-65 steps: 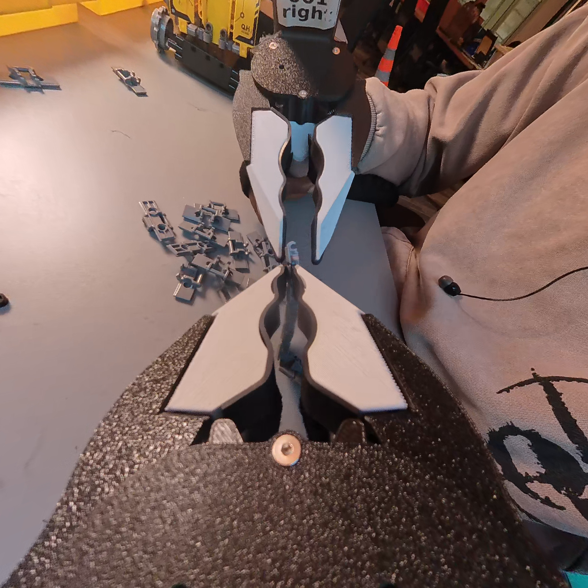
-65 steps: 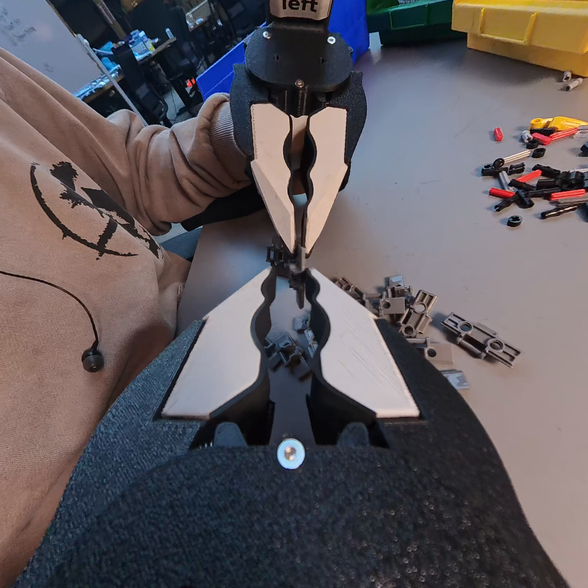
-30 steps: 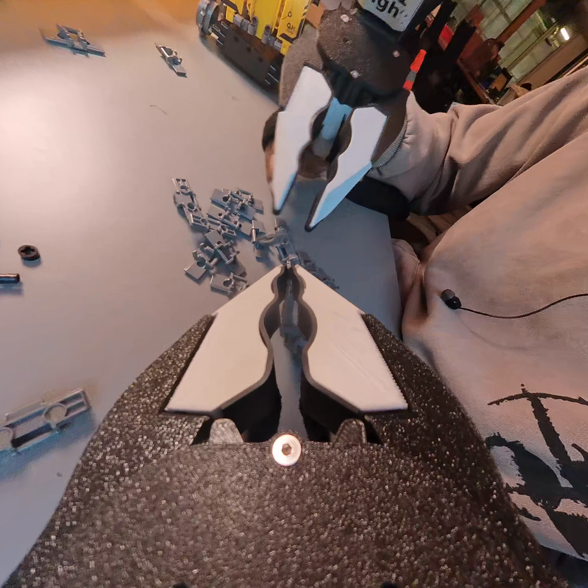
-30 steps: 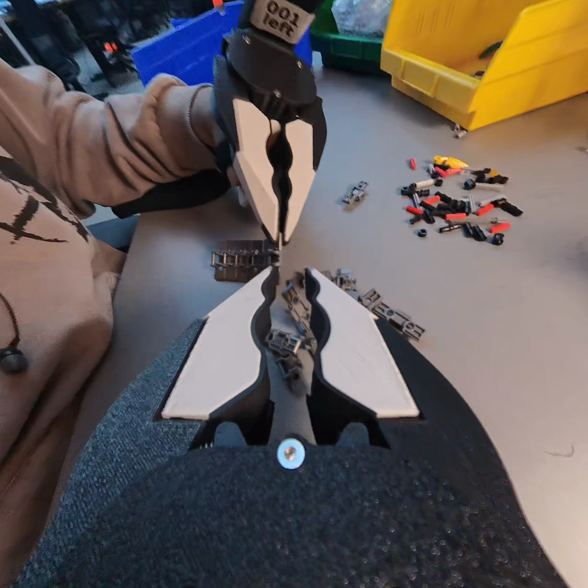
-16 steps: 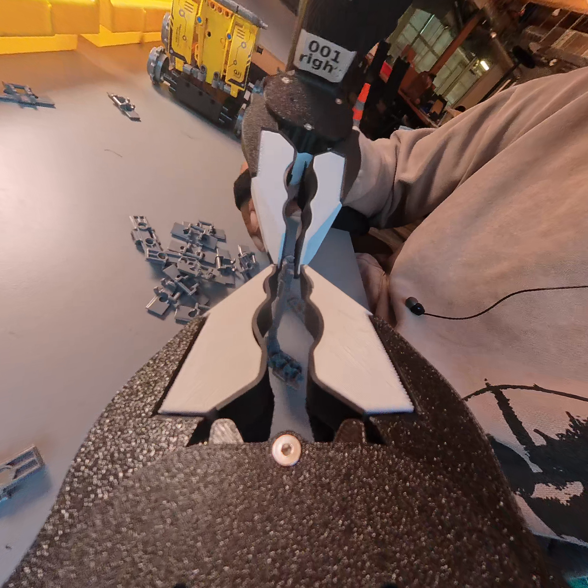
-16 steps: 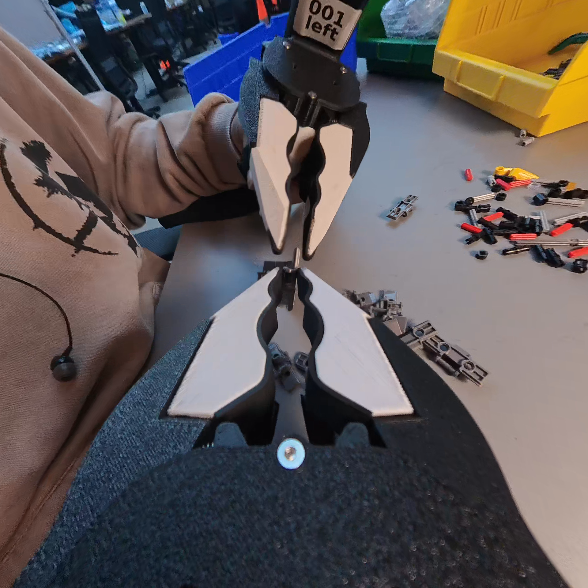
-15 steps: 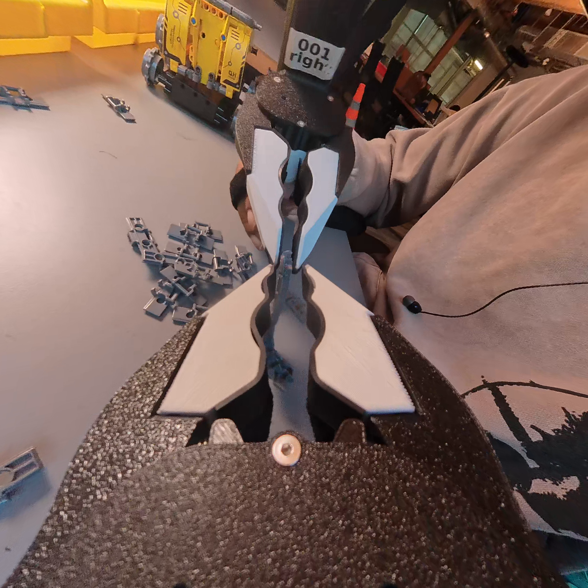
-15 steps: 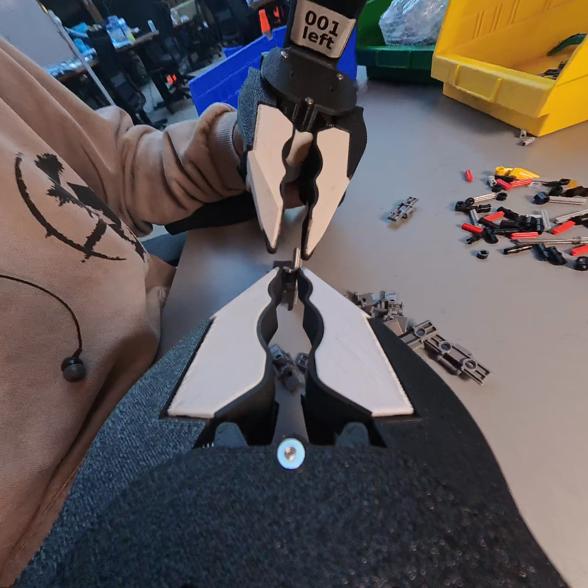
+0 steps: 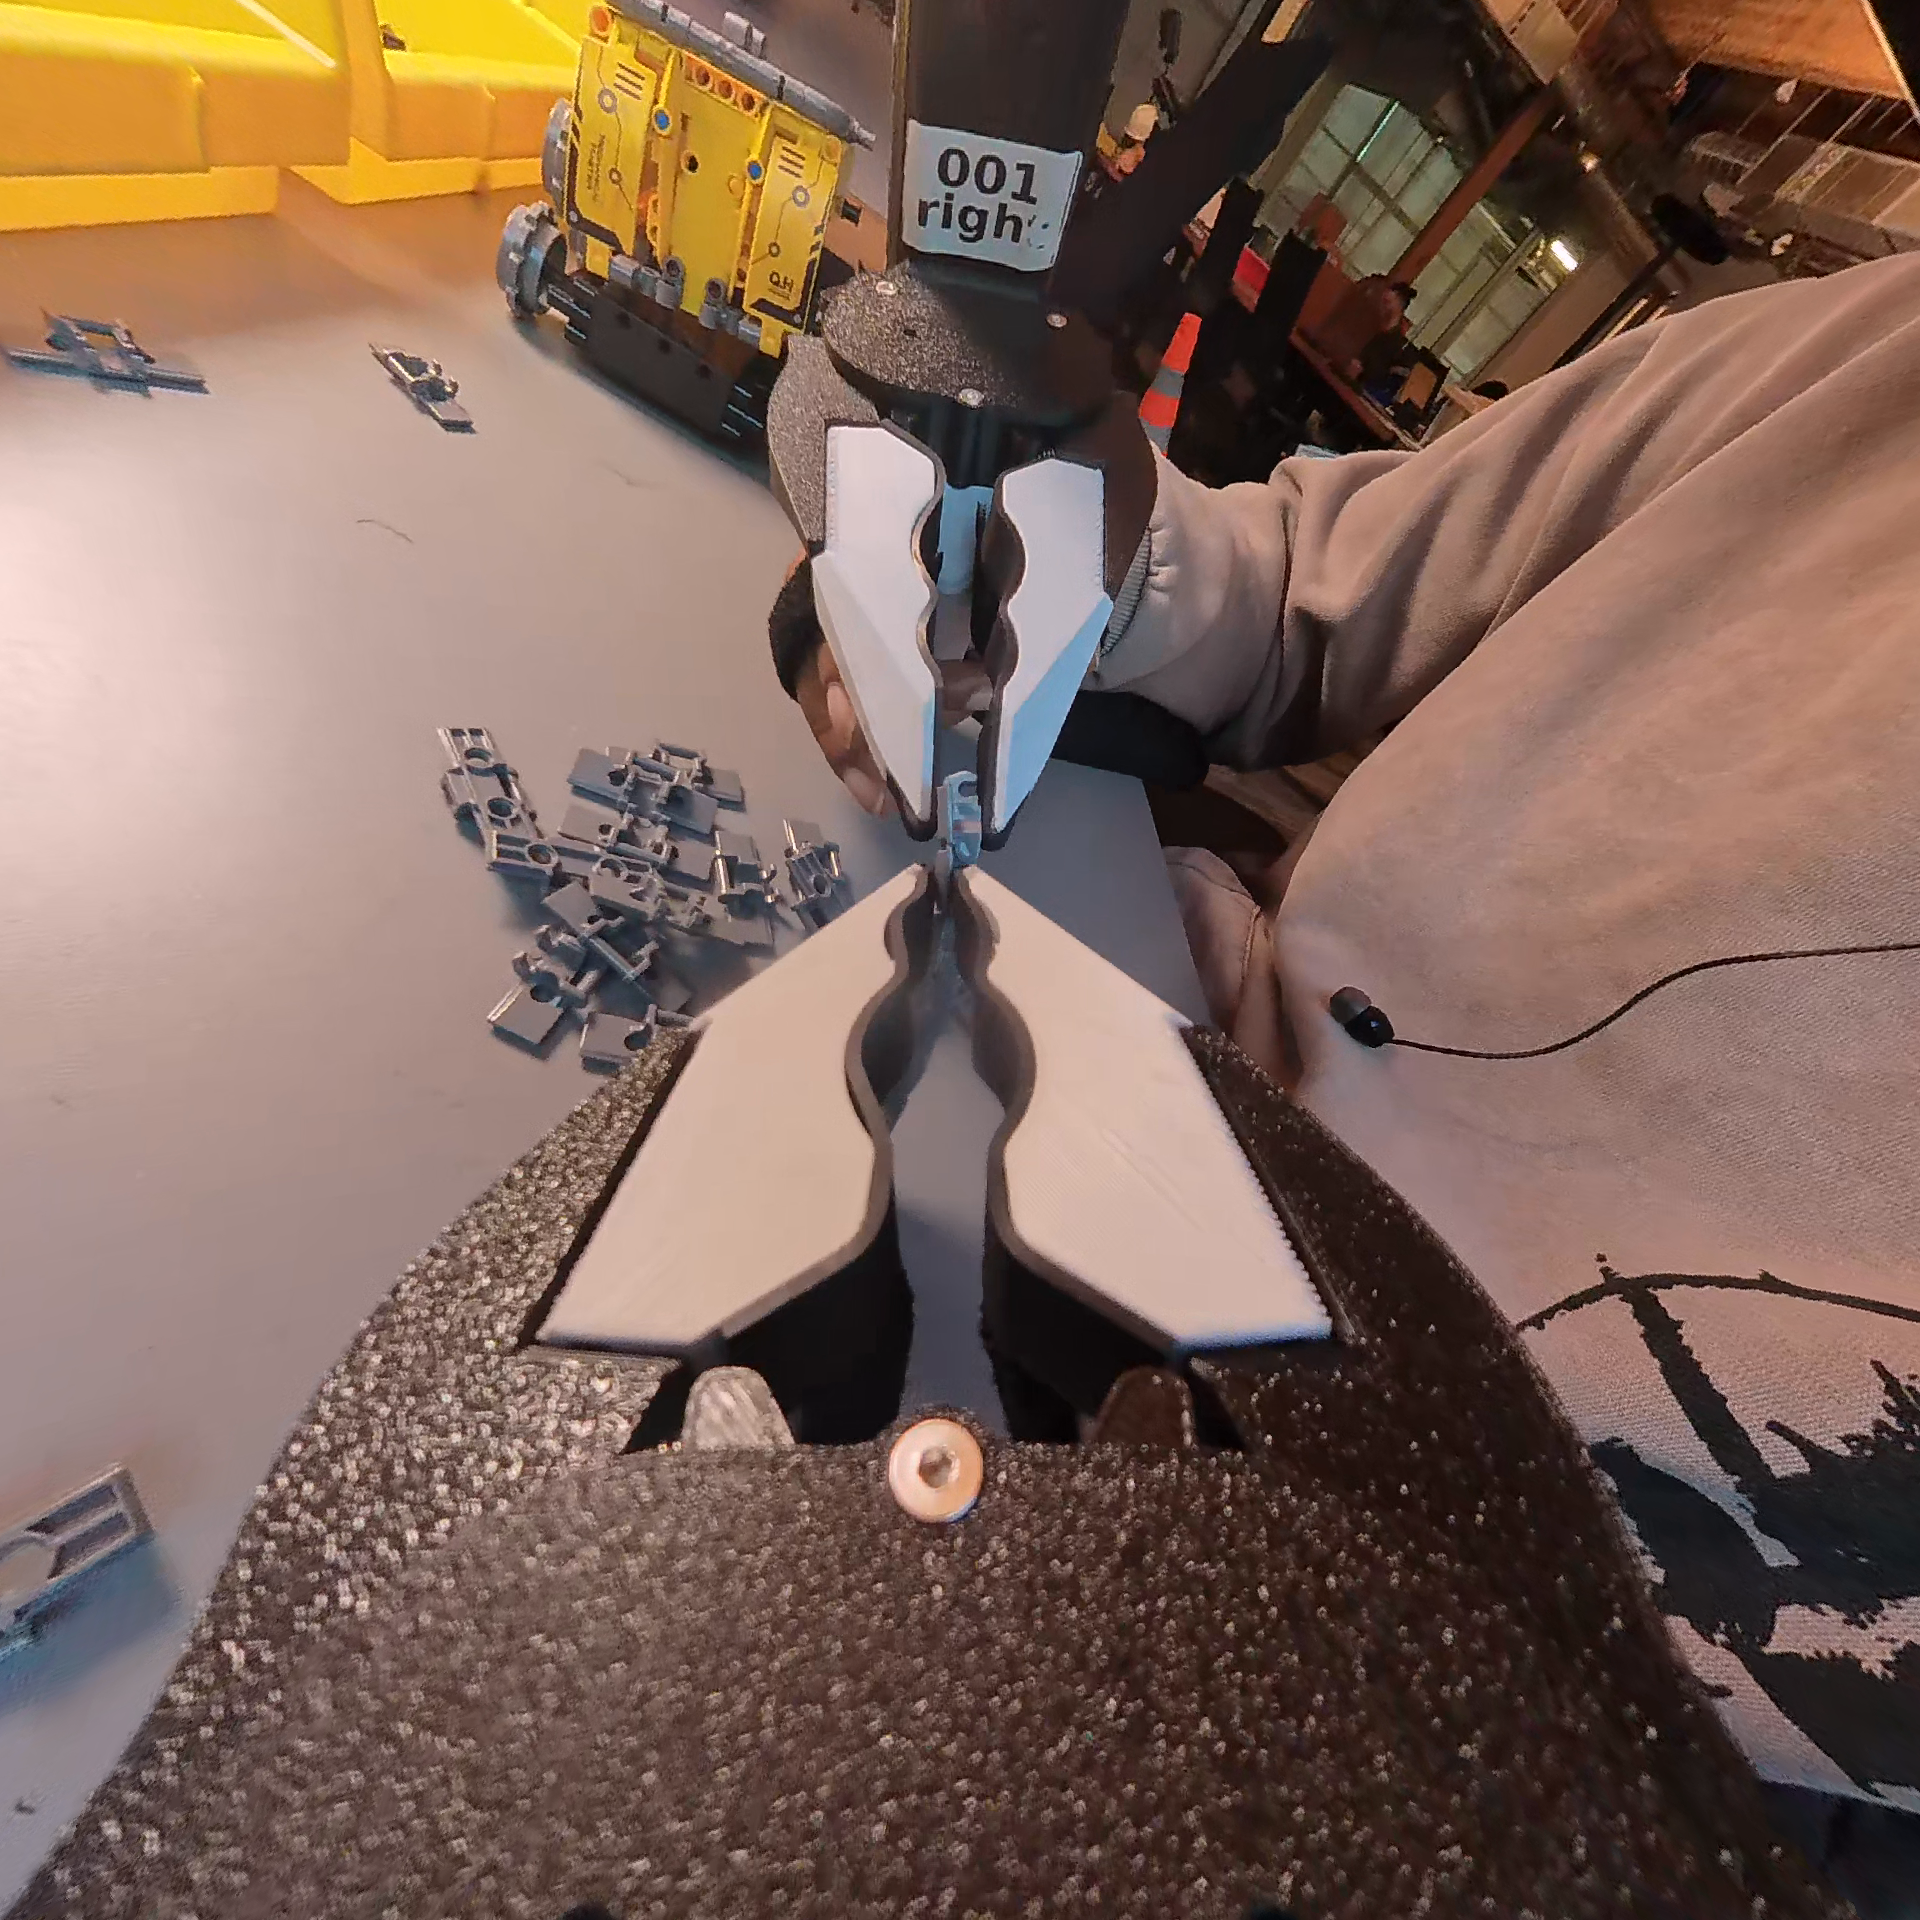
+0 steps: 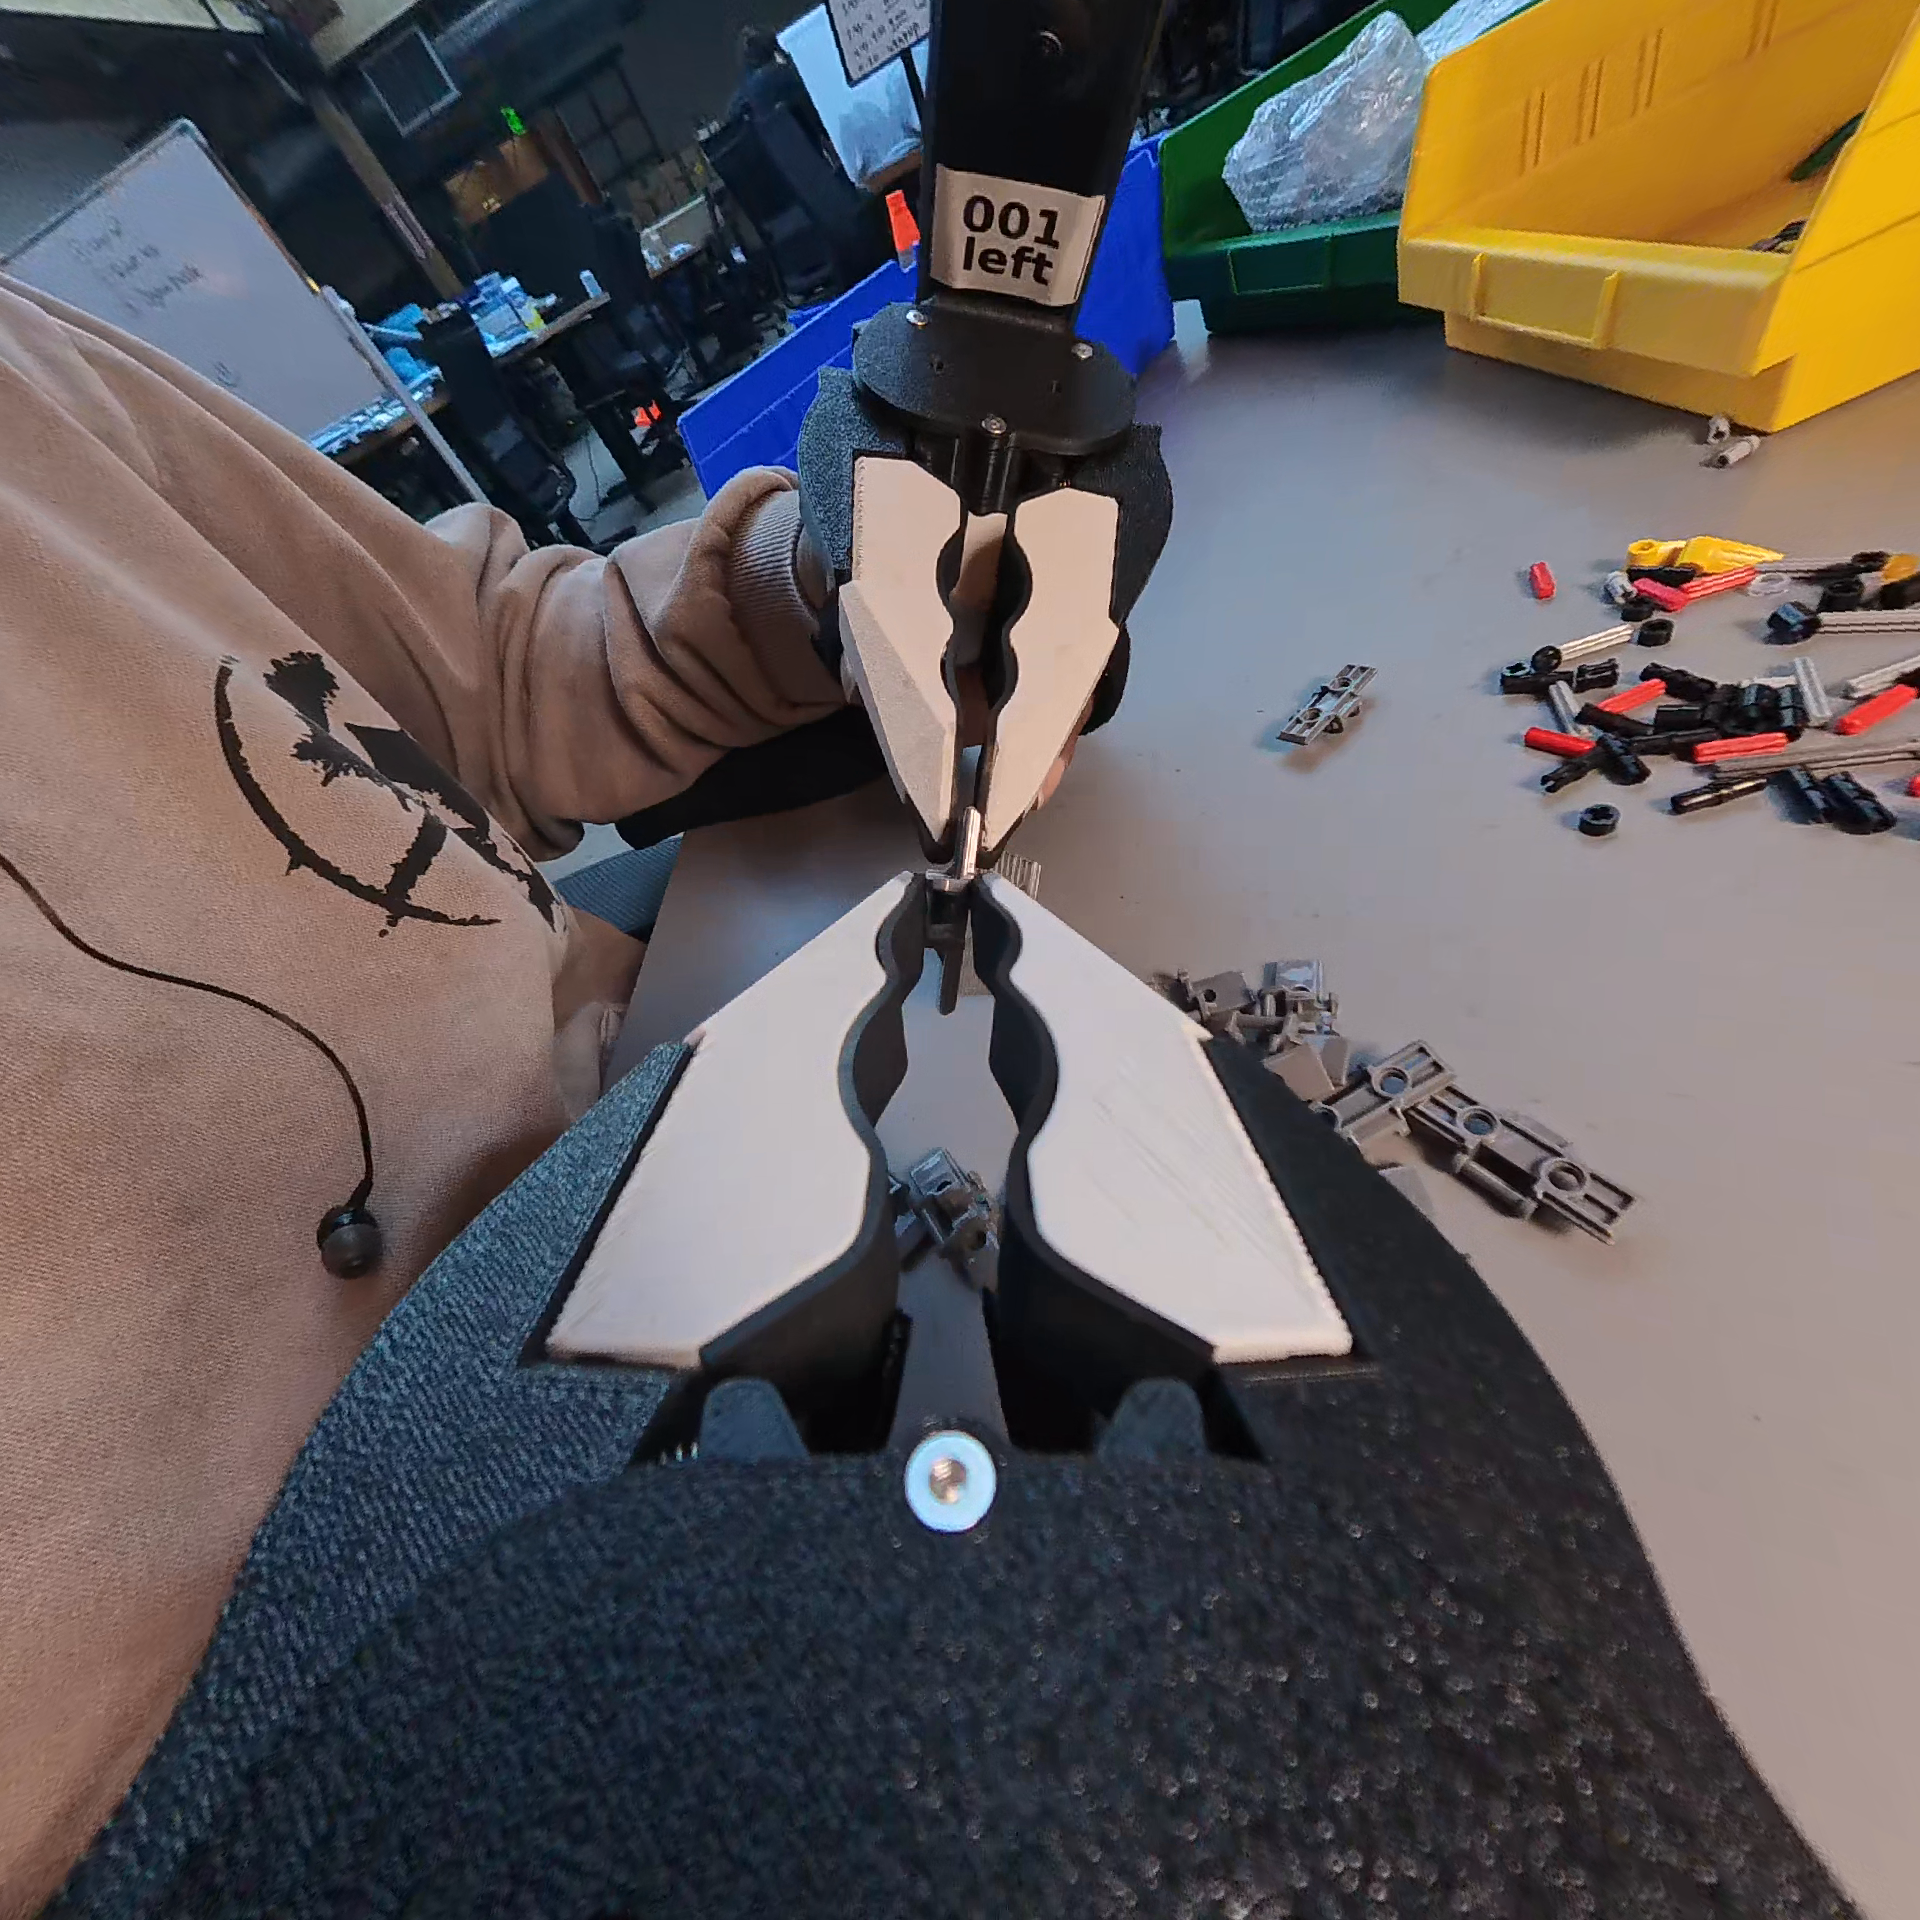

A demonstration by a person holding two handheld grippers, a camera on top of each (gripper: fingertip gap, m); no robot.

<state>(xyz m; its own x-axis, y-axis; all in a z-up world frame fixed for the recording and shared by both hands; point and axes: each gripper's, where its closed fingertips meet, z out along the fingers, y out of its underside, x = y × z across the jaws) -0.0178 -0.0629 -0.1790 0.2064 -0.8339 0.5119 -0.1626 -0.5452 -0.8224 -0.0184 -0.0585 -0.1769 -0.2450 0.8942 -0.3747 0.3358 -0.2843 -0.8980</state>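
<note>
Both grippers meet tip to tip above the grey table [image 9: 260, 727], close to its near edge. My left gripper [image 9: 940, 881] is shut on a thin grey track piece [image 9: 940, 920]. It also shows in the right wrist view [image 10: 966, 826]. My right gripper [image 10: 948, 883] is shut on a small dark grey track link [image 10: 945, 935]. In the left wrist view the right gripper [image 9: 956, 826] faces me with that link [image 9: 958, 805] between its tips. The two held pieces touch end to end. How they join is hidden by the fingertips.
A pile of loose grey track links [image 9: 623, 883] lies just left of the tips, also in the right wrist view [image 10: 1403, 1101]. A yellow brick vehicle [image 9: 686, 239] stands farther back. Red and black pins [image 10: 1714, 707], a single link [image 10: 1330, 704] and a yellow bin [image 10: 1662, 208] lie beyond. A person's beige sweatshirt [image 9: 1558, 831] fills one side. Less than 4 cm separates the two grippers' tips.
A second ago my right gripper was open over the pile. It has shut on a link, lifted and come tip to tip with my left gripper, which has stayed shut on its piece.
</note>
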